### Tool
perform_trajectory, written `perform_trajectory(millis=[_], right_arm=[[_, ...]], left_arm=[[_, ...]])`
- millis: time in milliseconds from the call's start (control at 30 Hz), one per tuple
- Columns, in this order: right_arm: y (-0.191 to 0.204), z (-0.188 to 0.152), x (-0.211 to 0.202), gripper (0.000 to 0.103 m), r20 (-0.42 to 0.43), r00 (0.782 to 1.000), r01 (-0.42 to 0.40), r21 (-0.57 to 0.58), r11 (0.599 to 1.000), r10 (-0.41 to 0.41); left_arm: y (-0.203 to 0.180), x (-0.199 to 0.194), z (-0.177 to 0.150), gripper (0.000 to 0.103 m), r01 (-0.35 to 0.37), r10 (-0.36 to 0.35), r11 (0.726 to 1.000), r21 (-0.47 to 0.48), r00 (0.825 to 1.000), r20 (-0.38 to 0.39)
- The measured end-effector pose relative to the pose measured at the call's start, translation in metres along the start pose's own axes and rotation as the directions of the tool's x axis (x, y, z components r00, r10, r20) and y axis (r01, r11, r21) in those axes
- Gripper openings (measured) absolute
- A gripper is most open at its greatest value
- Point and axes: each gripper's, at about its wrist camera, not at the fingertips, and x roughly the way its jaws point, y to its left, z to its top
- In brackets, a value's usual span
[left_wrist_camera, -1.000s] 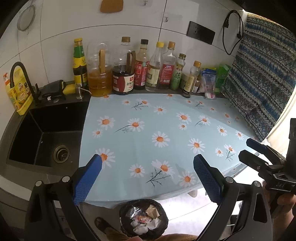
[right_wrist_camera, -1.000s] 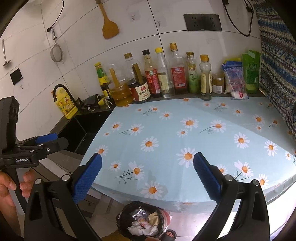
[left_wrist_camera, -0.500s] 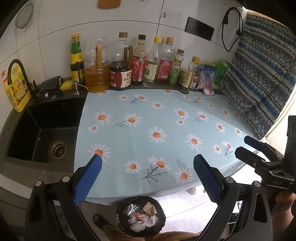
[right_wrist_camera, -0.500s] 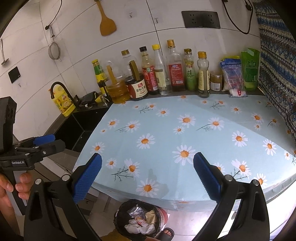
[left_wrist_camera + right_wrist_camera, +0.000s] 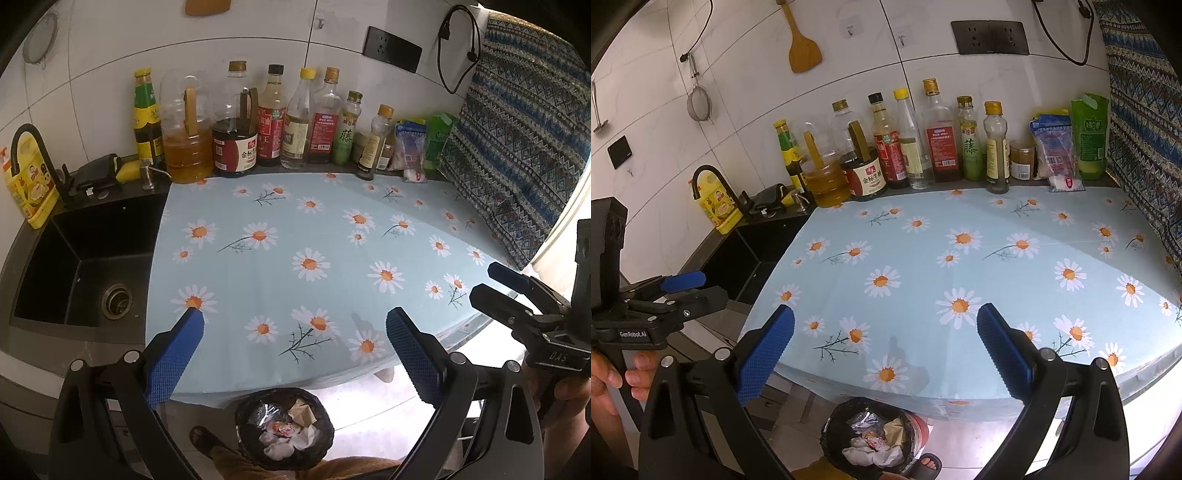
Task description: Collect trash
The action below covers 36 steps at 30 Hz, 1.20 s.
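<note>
Trash [image 5: 286, 437] lies crumpled in a black-lined bin [image 5: 243, 417] on the floor, below the near edge of the surface [image 5: 295, 229] and just under both sets of jaws; wrappers and wadded paper fill it close to the rim.

Far to the left of the left gripper [image 5: 293, 349] sits the dark sink [image 5: 74, 258] with a yellow detergent bottle [image 5: 29, 188] at its corner. The left gripper's jaws are spread wide, nothing between them, hovering over the front edge of the daisy cloth. Ahead of them, a row of sauce and oil bottles [image 5: 269, 122] lines the wall, well apart from either tool. To the right, the right gripper [image 5: 884, 349] also has its jaws spread and empty, and past it hangs a patterned cloth [image 5: 1145, 110].

No loose scrap shows on the cloth itself, so the collecting looks near done. Small packets [image 5: 1065, 182] at the back right, just beside the bottles, may or may not count as rubbish; I cannot tell.

The risks, as I judge them: the bin is full, so another piece dropped from this height could bounce off the heap onto the floor. The bin stands partly under the overhang, so a release made too far forward would land on the cloth. A reach toward the back could knock the tall, narrow bottles over.
</note>
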Motion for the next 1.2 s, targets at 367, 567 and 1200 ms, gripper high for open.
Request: perform_trajectory(millis=[367,567,1200], right_arm=[[-0.0013,-0.0031,0.0013,0.098,-0.007,1.0,0.003,0.001,1.0,-0.003],[-0.0023,-0.0047,0.0013,0.098,-0.007,1.0,0.001,-0.004,1.0,-0.001],[0.0009,-0.0077,-0.0022,0.098,-0.009,1.0,0.002,-0.014,1.0,-0.002]], left_arm=[[-0.0003,0.0002,-0.0027,0.096,-0.012,0.012,1.0,-0.002,1.0,-0.004],[-0.001,-0.0001,-0.0037,0.096,-0.003,0.003,1.0,0.002,1.0,-0.006],[-0.0019,-0.0004,-0.007,0.096,0.001,0.0,1.0,0.011,1.0,-0.018]])
